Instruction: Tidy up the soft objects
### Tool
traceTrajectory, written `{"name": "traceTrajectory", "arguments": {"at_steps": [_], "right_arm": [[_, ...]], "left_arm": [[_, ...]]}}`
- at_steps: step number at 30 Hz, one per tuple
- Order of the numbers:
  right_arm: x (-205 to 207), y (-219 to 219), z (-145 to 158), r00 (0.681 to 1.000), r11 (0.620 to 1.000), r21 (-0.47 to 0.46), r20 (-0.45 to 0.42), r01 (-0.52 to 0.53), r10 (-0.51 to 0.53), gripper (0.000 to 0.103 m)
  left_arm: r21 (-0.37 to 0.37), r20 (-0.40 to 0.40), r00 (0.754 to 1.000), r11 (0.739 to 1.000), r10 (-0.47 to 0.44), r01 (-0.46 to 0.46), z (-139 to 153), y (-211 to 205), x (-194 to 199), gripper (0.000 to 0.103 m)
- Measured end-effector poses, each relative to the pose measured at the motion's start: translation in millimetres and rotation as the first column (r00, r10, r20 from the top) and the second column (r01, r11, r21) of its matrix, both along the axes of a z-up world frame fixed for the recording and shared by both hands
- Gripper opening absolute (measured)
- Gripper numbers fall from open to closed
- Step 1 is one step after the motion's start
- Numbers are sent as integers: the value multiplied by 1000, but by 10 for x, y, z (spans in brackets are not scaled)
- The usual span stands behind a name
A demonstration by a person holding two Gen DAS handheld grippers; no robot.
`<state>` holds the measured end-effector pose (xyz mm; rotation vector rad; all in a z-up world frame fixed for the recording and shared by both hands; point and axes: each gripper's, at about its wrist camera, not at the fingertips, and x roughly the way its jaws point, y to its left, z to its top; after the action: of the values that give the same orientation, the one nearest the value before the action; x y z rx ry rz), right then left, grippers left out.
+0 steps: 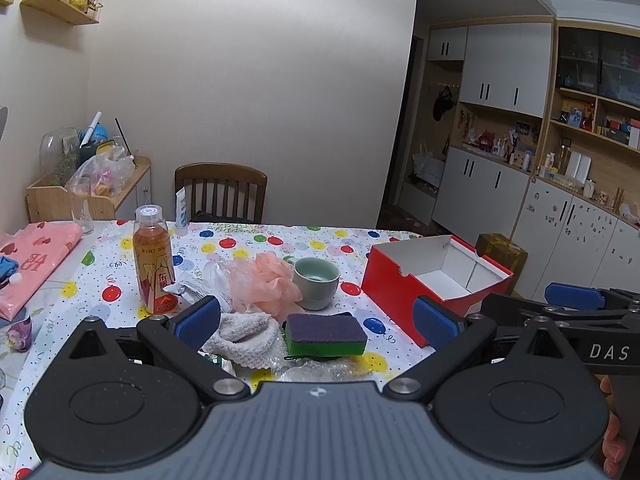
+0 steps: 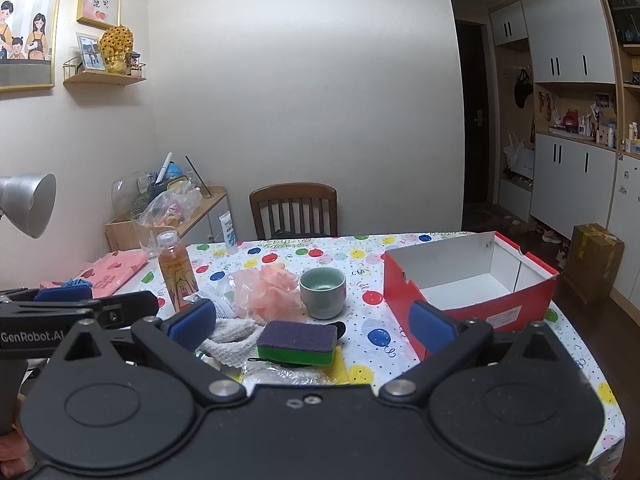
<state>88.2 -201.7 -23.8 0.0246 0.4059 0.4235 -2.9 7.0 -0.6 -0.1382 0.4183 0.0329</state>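
Your left gripper (image 1: 316, 320) stands wide, nothing between its blue pads (image 1: 198, 320), low in the frame's centre. Your right gripper (image 2: 312, 322) is likewise spread wide and empty. Between both sets of fingers, lower centre of each view, lies the sponge (image 1: 326, 334), purple face up over green, touching the white towel (image 1: 242, 338) to its left. The peach bath pouf (image 1: 266, 282) sits just behind them, beside the pale green cup (image 1: 316, 282). The red box (image 1: 434, 276), open with a white interior, occupies centre right. The drink bottle (image 1: 154, 260) stands upright at centre left on the balloon-print tablecloth (image 1: 248, 242).
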Motion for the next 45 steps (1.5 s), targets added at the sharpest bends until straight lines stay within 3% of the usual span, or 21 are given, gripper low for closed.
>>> {"name": "traceTrajectory", "arguments": {"at_steps": [29,45], "right_arm": [[-19,12,44,999,1000,14,23,-22,22,103],[263,93,-52,999,999,25,-20,-34,35,103]], "left_arm": [[-48,15,1000,999,22,-21,68,64,-77,103],[-65,-16,999,997,30,-31,-29,200,250,103]]}}
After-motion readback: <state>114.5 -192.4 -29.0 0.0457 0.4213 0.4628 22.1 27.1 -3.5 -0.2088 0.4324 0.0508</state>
